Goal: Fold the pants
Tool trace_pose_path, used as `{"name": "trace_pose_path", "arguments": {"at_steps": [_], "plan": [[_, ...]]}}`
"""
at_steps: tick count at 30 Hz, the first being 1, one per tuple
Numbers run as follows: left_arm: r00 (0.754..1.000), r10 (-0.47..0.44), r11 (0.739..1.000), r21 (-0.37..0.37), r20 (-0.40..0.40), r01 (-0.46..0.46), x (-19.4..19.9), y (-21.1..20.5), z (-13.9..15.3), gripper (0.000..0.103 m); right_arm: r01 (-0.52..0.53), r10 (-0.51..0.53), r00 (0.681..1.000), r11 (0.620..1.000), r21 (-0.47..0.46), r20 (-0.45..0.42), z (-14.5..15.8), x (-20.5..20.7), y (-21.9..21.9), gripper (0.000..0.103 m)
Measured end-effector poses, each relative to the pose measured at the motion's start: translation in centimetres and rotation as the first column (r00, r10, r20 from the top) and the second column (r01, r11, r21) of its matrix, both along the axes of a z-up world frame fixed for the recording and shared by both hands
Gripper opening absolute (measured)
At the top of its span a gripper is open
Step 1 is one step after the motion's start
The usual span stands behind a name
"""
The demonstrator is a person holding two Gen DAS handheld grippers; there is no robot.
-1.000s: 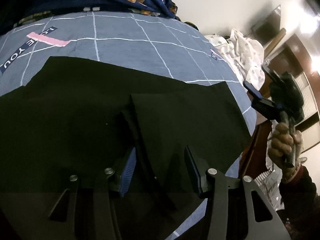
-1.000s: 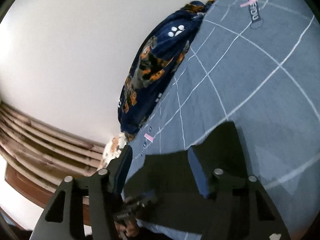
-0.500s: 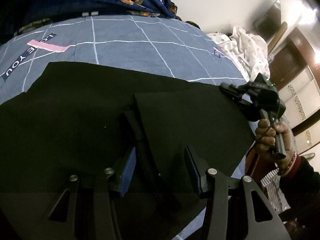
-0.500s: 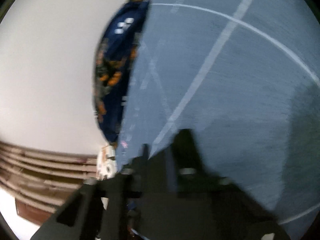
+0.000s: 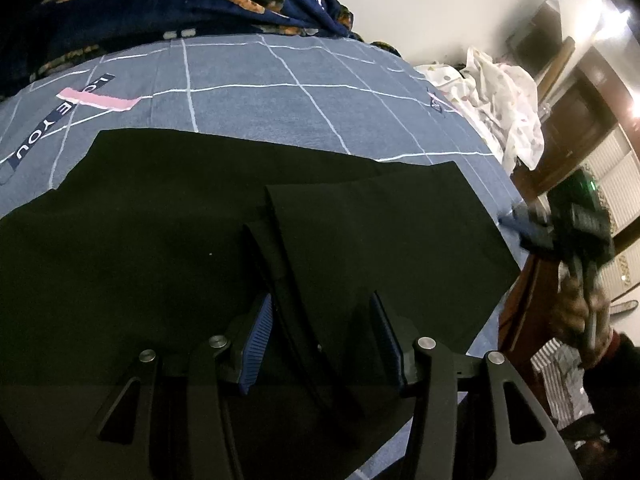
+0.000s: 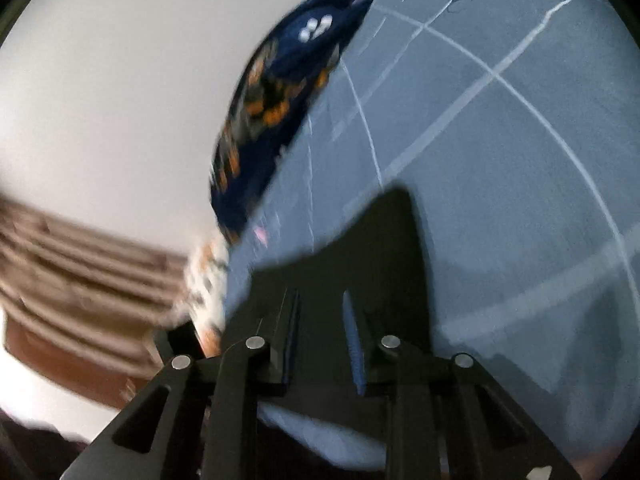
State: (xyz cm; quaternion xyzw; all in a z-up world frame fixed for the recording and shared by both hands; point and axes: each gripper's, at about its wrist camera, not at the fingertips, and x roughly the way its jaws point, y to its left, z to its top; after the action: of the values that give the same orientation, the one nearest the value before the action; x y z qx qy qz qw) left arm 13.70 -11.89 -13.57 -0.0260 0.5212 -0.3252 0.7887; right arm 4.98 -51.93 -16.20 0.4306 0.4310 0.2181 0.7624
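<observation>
The left gripper (image 5: 320, 340) points forward and down with its jaws spread wide. The right gripper (image 6: 322, 340) has its jaws drawn near together, with a narrow gap between them. A hand (image 5: 580, 308) grips its handle from below

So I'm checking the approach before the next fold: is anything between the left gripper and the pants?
Nothing visible. The left gripper hangs open directly over the black pants, its fingers either side of a folded edge, with no other object between them.
</observation>
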Motion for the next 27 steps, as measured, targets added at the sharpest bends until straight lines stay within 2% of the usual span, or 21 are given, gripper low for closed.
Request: {"name": "trace_pose_path", "arguments": {"at_steps": [4, 6, 8, 11, 13, 15, 18, 25, 27], "plan": [[1.0, -0.005, 1.0, 0.016, 0.017, 0.005, -0.2, -0.2, 0.0, 0.05, -0.018, 0.018, 1.0, 1.0, -0.014, -0.024, -1.8, -2.2, 0.6, 0.022], [1.0, -0.011, 1.0, 0.026, 0.023, 0.01, -0.3, -0.3, 0.1, 0.05, 0.015, -0.015, 1.0, 1.0, -0.004, -0.02, -2.8, -2.6, 0.3, 0.012], [0.999, -0.012, 1.0, 0.027, 0.031, 0.012, -0.4, -0.3, 0.1, 0.051, 0.021, -0.022, 1.0, 0.999, -0.048, -0.015, -3.6, -2.8, 0.2, 0.0], [0.999, -0.014, 1.0, 0.022, 0.051, 0.013, -0.6, -0.2, 0.0, 0.051, 0.041, -0.041, 0.999, 0.999, -0.007, 0.008, -4.3, -2.8, -0.3, 0.0], [0.998, -0.011, 1.0, 0.018, 0.058, 0.01, -0.8, -0.2, 0.0, 0.051, 0.03, -0.027, 0.999, 0.997, -0.076, 0.04, -3.7, -2.7, 0.4, 0.0], [0.998, -0.005, 1.0, 0.012, 0.061, 0.004, -0.8, 0.0, 0.0, 0.051, 0.034, -0.03, 0.998, 0.996, -0.086, 0.053, -3.5, -2.7, 0.6, 0.0], [0.997, 0.01, 1.0, 0.029, 0.073, -0.012, -1.0, 0.3, 0.3, 0.051, 0.043, -0.042, 0.999, 0.997, -0.061, 0.028, -3.7, -2.4, 0.4, 0.0], [0.988, 0.08, 0.994, 0.06, 0.134, -0.088, -1.4, 2.6, 2.1, 0.051, 0.054, -0.059, 0.997, 0.993, -0.103, -0.046, -3.1, -1.7, 0.8, 0.0], [0.984, 0.093, 0.991, 0.078, 0.151, -0.105, -1.5, 3.2, 2.6, 0.051, 0.045, -0.055, 0.997, 0.988, -0.146, -0.062, -2.6, -1.5, 1.2, 0.0]]}}
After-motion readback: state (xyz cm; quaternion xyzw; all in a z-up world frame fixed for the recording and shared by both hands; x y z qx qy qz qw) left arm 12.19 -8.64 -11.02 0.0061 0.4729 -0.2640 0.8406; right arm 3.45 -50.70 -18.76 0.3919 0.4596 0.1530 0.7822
